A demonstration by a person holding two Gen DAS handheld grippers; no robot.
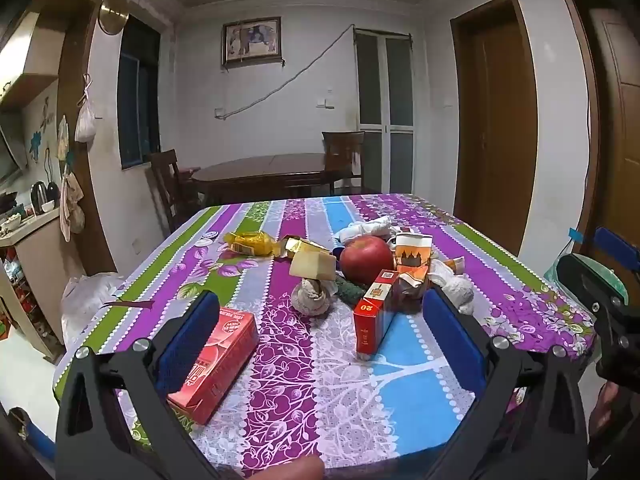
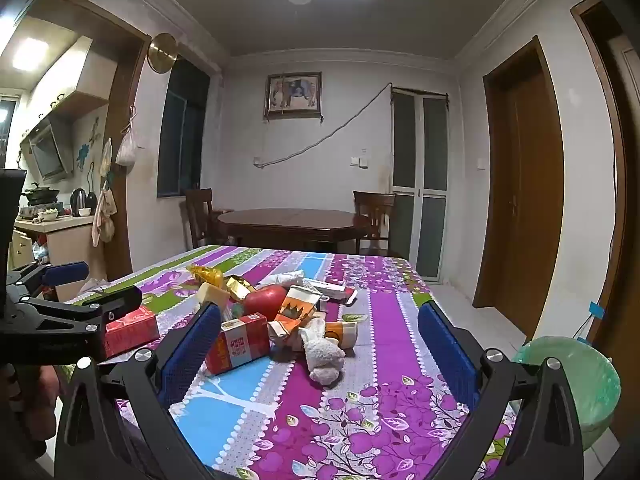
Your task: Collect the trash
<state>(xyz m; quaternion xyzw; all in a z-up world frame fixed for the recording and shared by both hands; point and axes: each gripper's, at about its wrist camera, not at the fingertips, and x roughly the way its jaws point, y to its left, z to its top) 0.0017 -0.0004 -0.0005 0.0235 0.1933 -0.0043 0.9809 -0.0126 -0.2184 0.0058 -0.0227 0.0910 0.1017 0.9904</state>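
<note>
Litter lies in a heap on the striped floral tablecloth [image 1: 296, 368]: a red apple [image 1: 366, 258], a crushed orange-and-white carton [image 1: 414, 258], a standing red cigarette pack [image 1: 374, 316], a grey tissue ball [image 1: 310, 298], white tissue wads [image 1: 452, 290], a yellow wrapper [image 1: 248, 242] and a gold one [image 1: 304, 246]. A flat red box [image 1: 218, 360] rests against my left gripper's left pad. The left gripper [image 1: 320, 328] is open, nothing pinched. My right gripper [image 2: 320, 344] is open too, above the cloth, with the cigarette pack [image 2: 240, 342] and a tissue wad [image 2: 324, 354] just ahead.
A bin with a green liner [image 2: 580, 384] stands off the table's right side. A white plastic bag [image 1: 86, 300] lies beyond the left edge. Behind are a dark wooden table [image 2: 292, 220] with chairs, a kitchen counter [image 2: 60, 224] at left and brown doors [image 2: 524, 200] at right.
</note>
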